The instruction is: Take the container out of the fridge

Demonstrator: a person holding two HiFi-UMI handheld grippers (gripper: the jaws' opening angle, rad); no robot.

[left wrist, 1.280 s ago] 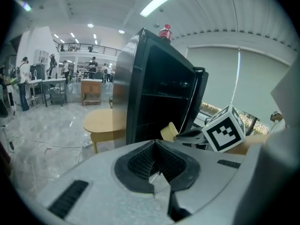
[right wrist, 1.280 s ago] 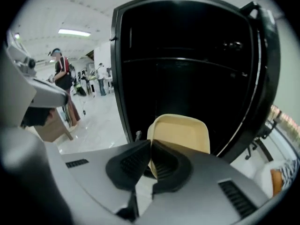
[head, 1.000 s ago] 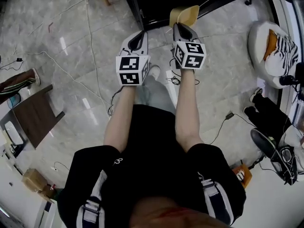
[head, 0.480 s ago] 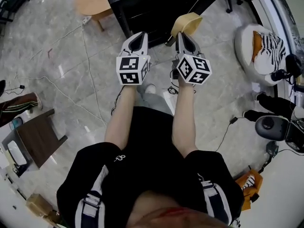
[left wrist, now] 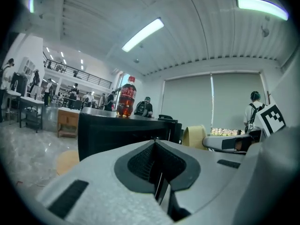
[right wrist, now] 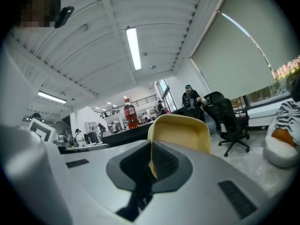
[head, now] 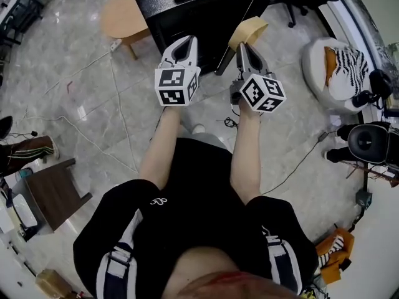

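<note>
Carrying yellow container (head: 249,27) clear of fridge: right gripper (head: 244,43) fingers clamped on its rim, held in air near black bench (head: 193,11). Left gripper (head: 186,41) fingers closed together, nothing between. Fridge not in view, so removal looks done. Next move: pick setdown spot, perhaps bench beside red bottle (left wrist: 126,97), and keep container level.

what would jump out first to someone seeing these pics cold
First, the pale yellow container, pinched by its wall in the right gripper and held out in front of the person. Beside it, the left gripper has its jaws together on nothing. Ahead of both, a dark drink bottle with a red cap stands on the black table.
</note>
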